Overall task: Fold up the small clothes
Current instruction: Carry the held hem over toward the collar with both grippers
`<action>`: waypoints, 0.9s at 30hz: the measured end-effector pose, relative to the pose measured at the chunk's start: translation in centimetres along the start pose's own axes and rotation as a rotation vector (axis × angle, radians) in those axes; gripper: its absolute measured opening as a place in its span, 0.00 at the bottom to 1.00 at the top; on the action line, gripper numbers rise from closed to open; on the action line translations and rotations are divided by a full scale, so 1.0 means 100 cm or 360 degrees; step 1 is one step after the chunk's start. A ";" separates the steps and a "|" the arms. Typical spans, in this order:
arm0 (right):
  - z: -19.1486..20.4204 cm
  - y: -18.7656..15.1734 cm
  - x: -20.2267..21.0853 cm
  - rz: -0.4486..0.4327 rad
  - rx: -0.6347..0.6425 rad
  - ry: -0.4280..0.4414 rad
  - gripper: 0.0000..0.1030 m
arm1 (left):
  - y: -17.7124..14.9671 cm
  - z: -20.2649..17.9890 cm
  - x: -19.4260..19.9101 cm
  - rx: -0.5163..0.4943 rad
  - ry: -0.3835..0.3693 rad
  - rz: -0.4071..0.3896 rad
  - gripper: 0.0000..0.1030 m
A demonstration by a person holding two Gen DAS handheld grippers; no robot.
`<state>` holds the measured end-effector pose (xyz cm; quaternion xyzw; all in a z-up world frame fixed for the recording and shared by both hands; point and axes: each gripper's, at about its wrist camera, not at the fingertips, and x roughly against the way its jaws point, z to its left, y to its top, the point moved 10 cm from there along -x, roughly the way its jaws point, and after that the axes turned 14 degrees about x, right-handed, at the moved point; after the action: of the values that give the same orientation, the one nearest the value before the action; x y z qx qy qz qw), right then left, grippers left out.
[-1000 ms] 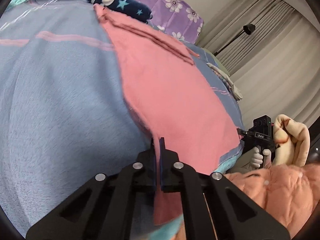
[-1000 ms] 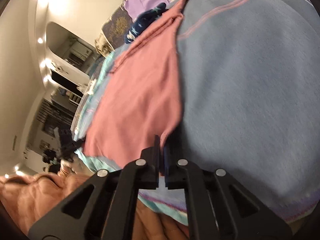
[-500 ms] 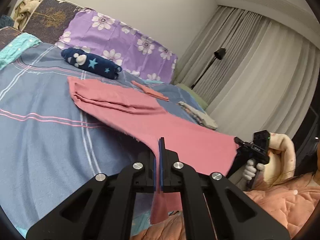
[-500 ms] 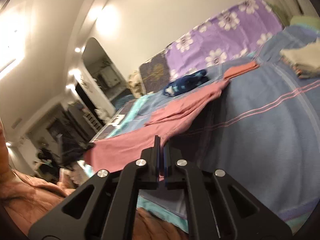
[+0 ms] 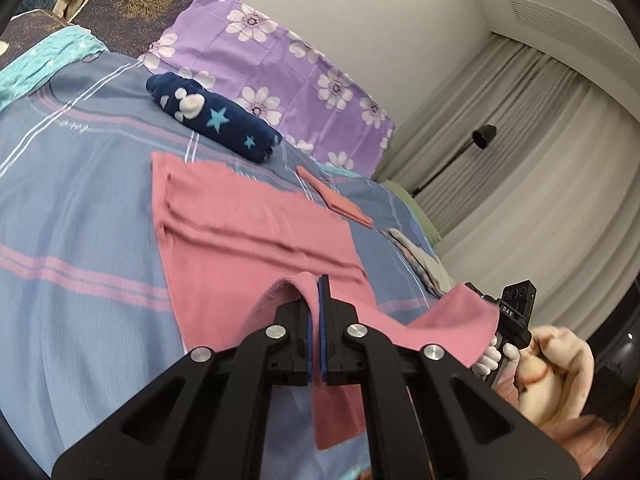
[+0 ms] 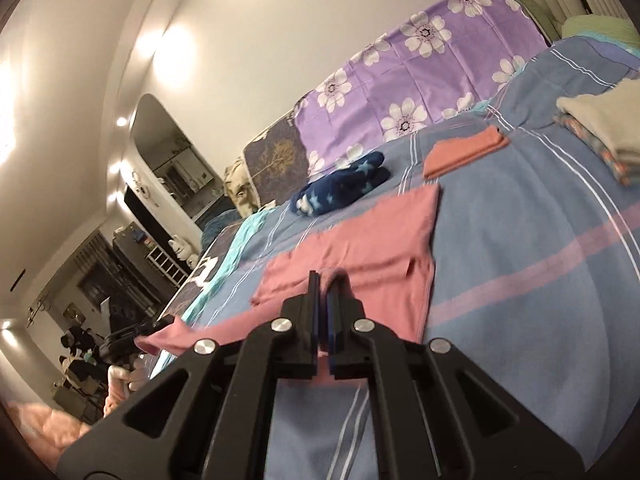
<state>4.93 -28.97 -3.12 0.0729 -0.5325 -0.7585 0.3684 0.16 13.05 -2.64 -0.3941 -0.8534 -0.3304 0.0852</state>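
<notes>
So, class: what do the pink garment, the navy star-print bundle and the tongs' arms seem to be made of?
Pink garment: probably thin matte knit cotton; it drapes and creases softly.
Navy star-print bundle: likely fleece; fuzzy, plush surface.
Left tongs, right tongs: apparently matte black rigid plastic arms, with shiny metal screws.

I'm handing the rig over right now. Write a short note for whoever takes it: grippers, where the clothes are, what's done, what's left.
Left gripper: shut on the pink garment, near edge.
Right gripper: shut on the same near edge, other corner.
Garment: far part flat on the bedspread, near edge lifted.
Done: a folded orange piece, a navy star roll and a folded stack lie beyond.
Left: carry the near edge over, lay it down, release.
</notes>
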 end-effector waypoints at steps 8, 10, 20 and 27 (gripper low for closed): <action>-0.061 0.060 -0.110 0.0104 -0.0019 -0.0159 0.03 | 0.095 0.025 -0.076 -0.0013 0.0205 -0.0013 0.02; -0.085 0.058 -0.150 0.0195 -0.0015 -0.0250 0.03 | 0.109 0.045 -0.101 0.0018 0.0289 0.0012 0.02; -0.159 -0.015 -0.242 0.0539 -0.0126 -0.0449 0.04 | 0.114 0.149 -0.186 0.0264 0.0491 0.0212 0.05; -0.149 -0.007 -0.226 0.0521 -0.0069 -0.0426 0.07 | 0.113 0.131 -0.156 0.0198 0.0437 0.0174 0.21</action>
<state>28.29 -25.66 -16.39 -0.1238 -0.5651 -0.7027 0.4142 20.44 17.00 -13.37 -0.3851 -0.8298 -0.3225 0.2433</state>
